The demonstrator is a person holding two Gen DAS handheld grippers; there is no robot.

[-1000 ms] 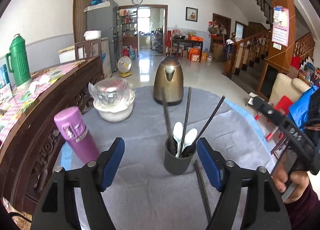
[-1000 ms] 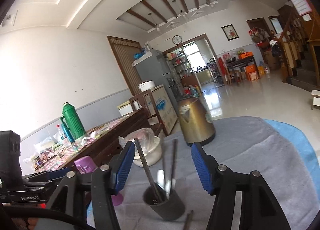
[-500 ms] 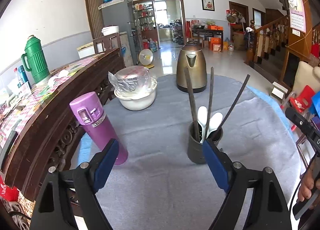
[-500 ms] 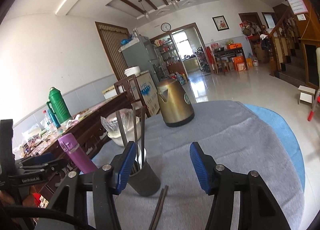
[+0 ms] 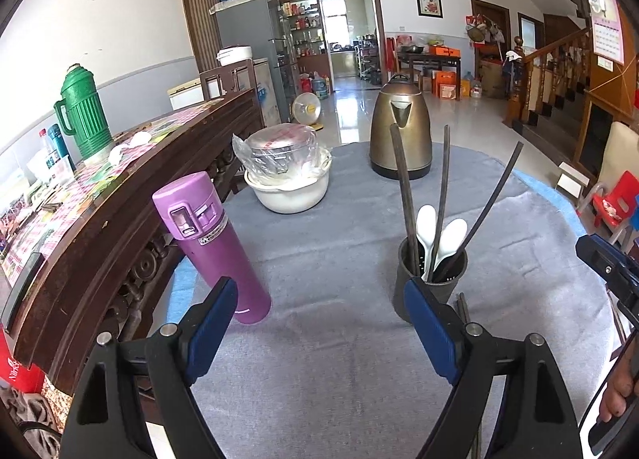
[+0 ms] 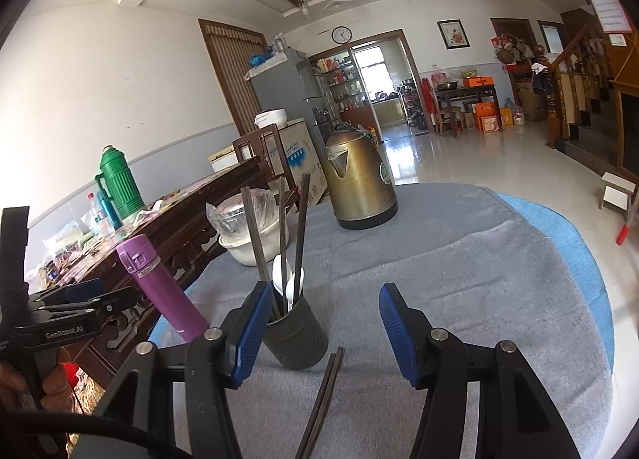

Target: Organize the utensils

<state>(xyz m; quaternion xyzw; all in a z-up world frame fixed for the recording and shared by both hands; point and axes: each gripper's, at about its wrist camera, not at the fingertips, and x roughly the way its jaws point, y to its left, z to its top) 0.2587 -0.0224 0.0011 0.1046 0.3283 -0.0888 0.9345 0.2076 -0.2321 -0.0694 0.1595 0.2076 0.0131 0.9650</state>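
Right wrist view shows the dark utensil holder (image 6: 295,333) on the grey tablecloth (image 6: 459,259), already holding three chopsticks (image 6: 300,227) and two white spoons (image 6: 279,275). A loose chopstick pair (image 6: 323,395) lies on the cloth just in front of it, seemingly the remaining work. Right gripper (image 6: 315,333) and left gripper (image 5: 319,333) both stand spread, pinching nothing.

Left gripper (image 5: 319,323) and right gripper (image 6: 319,329) both wide-jawed, empty, tilted downward.
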